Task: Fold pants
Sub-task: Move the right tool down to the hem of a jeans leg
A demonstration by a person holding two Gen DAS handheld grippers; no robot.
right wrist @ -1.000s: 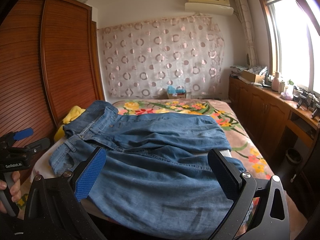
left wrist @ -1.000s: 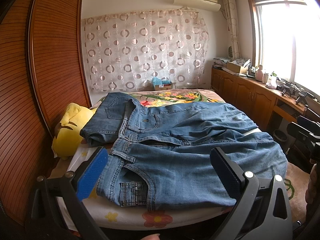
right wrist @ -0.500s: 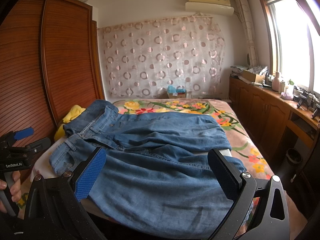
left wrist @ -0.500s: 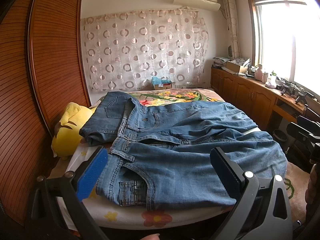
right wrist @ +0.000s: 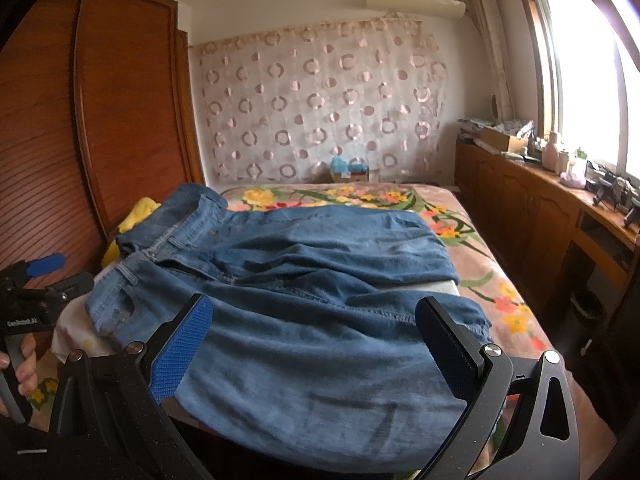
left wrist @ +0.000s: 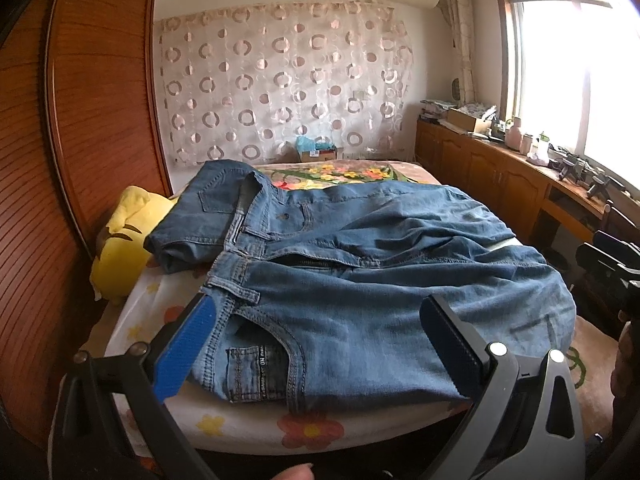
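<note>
Denim pants (left wrist: 344, 280) are lying spread across the bed (left wrist: 256, 424), waistband at the left, legs running right. The left gripper (left wrist: 316, 344) and right gripper (right wrist: 316, 344) are hovering wide open, holding nothing. Judged best: pinching waistband and hem edges together, lifting evenly, avoiding creases.

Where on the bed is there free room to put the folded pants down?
The flowered blanket lies bare between the jeans and the far curtain, and along the right bed edge beside the cabinets. The near half is covered by jeans; the left corner holds a yellow pillow.
</note>
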